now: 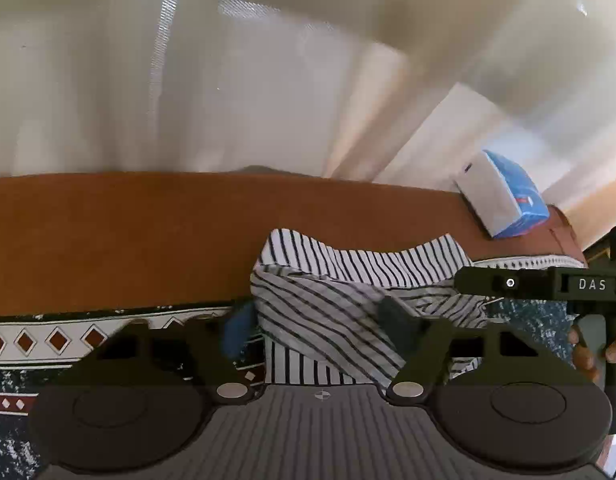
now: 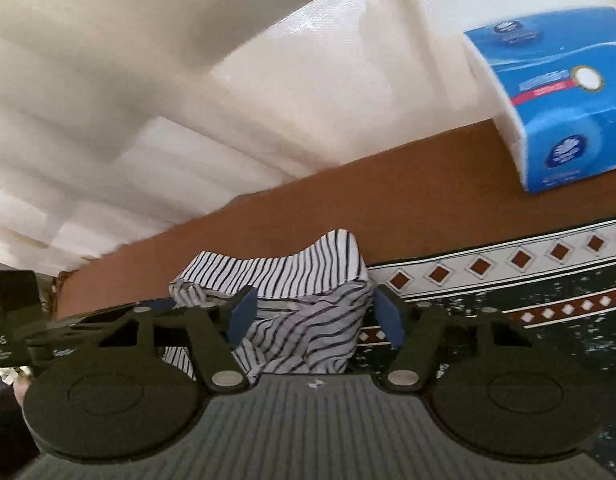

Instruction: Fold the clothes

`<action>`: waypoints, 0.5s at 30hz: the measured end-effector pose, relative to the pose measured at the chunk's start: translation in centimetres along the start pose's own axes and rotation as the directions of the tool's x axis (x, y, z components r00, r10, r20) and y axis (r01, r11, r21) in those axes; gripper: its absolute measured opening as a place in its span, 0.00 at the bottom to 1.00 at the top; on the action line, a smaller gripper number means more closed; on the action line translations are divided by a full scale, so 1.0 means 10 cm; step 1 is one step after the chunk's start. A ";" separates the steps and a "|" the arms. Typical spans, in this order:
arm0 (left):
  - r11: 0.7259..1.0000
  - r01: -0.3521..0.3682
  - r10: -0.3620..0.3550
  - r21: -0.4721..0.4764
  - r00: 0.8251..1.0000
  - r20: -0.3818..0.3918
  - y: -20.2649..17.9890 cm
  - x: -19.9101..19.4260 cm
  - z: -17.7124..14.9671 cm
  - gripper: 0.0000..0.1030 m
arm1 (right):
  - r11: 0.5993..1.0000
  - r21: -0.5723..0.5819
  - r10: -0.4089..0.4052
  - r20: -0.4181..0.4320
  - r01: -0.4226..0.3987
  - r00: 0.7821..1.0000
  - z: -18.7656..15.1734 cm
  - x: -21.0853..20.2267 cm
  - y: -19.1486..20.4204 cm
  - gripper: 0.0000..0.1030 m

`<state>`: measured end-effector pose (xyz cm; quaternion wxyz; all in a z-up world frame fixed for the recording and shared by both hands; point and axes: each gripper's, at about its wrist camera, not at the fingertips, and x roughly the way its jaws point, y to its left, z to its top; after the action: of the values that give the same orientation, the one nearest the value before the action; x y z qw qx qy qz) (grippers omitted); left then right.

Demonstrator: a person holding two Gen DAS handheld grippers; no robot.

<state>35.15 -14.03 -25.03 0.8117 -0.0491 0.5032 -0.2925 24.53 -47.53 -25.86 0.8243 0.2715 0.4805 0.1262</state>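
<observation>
A bunched black-and-white striped shirt [image 1: 348, 300] lies on a patterned cloth [image 1: 47, 340] that covers the table, and every place here is given from that shirt. Beyond the shirt the cloth turns to a plain rust-brown band [image 1: 147, 240], and past that band hang pale curtains [image 1: 187, 80]. In the left wrist view the left gripper [image 1: 320, 332] sits right at the near side of the shirt with its jaws apart; one blue pad [image 1: 237, 332] stands just off the shirt's left edge, while the other finger [image 1: 400, 320] lies against the rumpled folds, and I cannot tell whether it presses on them. A blue and white tissue box [image 1: 504, 196] stands on the brown band, beyond the shirt and to its right, well apart from it. The right gripper [image 1: 540, 284] reaches in from the right at the shirt's far right corner, with fingers of the person's hand [image 1: 592, 352] behind it. In the right wrist view the right gripper [image 2: 314, 316] has its jaws apart with the shirt [image 2: 287, 292] bunched between them; the two blue pads [image 2: 243, 316] flank the heap without clearly squeezing it. There the tissue box [image 2: 556, 96] stands beyond the shirt, up to the right.
</observation>
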 end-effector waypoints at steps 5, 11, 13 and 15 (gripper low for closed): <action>0.995 -0.075 0.075 0.072 0.997 0.012 0.02 -0.08 0.02 0.00 | 1.000 -0.007 0.015 -0.052 -0.016 0.999 0.01 0.12 0.03 0.05; 0.994 -0.037 0.029 0.099 0.996 0.082 -0.12 -0.45 0.03 0.00 | 0.999 -0.020 0.047 -0.023 -0.047 0.999 0.00 0.02 0.16 0.03; 0.995 -0.015 0.005 0.098 0.994 0.105 -0.18 -0.61 0.02 0.00 | 0.997 -0.034 0.063 -0.004 -0.063 0.998 0.02 -0.11 0.23 0.03; 0.996 0.005 -0.017 0.086 0.990 0.137 -0.22 -0.80 -0.02 0.00 | 0.996 -0.050 0.081 0.014 -0.080 0.997 0.03 -0.27 0.30 0.03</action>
<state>31.46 -11.57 -17.98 0.8442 -0.0371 0.4327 -0.3143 23.53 -46.44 -22.08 0.8288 0.2712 0.4595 0.1688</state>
